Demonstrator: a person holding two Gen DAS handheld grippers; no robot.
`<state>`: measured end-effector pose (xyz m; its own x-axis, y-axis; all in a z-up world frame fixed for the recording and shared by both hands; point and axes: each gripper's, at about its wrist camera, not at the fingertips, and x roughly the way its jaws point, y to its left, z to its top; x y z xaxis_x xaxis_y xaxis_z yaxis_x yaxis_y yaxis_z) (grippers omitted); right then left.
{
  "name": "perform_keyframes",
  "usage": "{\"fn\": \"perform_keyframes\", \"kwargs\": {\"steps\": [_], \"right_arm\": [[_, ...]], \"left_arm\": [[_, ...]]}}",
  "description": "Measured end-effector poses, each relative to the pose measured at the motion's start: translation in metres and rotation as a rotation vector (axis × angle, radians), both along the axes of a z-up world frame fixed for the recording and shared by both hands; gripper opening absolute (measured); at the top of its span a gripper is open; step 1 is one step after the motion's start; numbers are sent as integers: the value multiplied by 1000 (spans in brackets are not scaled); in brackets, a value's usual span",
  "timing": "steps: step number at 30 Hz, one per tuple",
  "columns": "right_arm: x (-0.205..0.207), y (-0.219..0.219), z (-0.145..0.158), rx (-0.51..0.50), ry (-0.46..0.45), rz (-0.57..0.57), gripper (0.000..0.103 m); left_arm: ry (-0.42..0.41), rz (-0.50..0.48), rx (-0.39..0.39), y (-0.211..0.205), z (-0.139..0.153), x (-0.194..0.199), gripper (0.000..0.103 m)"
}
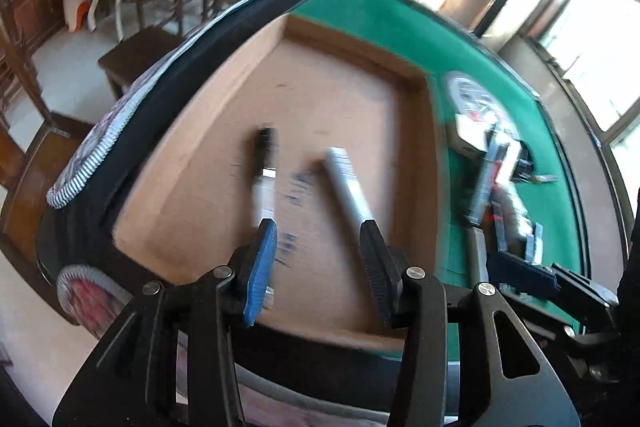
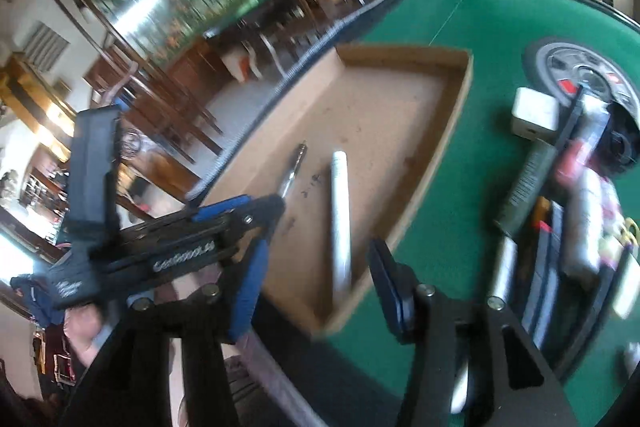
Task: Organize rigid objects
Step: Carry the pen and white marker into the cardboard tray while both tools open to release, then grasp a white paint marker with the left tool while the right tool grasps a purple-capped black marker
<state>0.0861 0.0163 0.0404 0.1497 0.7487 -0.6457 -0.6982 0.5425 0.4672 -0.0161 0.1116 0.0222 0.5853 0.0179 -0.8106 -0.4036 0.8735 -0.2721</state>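
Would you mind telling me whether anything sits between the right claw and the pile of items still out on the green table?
Nothing visible does. The right claw hangs open above the box's near corner, and only bare green table separates it from the pile.

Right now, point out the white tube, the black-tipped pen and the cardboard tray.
white tube (image 2: 340,211), right wrist view, middle of its body.
black-tipped pen (image 1: 264,147), left wrist view, its dark end.
cardboard tray (image 2: 400,53), right wrist view, far wall.

Left hand-held gripper – black angular frame, silver screws, one blue ribbed pad, one black. Right hand-held gripper – same black frame, blue pads.
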Motion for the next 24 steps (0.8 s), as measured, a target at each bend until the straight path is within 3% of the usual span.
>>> {"fn": "perform_keyframes", "kwargs": {"steps": [7,13,19,24], "right_arm": [[-47,-97,-6,26,-77,-105,53],[-59,-158,-28,35,-26,-226,53],[-57,-178,-38,41,8,-309,52],[-51,-185,-45,26,15,-322,41]], "left_arm": [[-76,-129,-61,-81,12,-15,43],[-52,-228,-7,-138,13,-15,43],[-14,-272,6,-163,8,-21,43],[1,-282,0,-167,5,-20,43]]}}
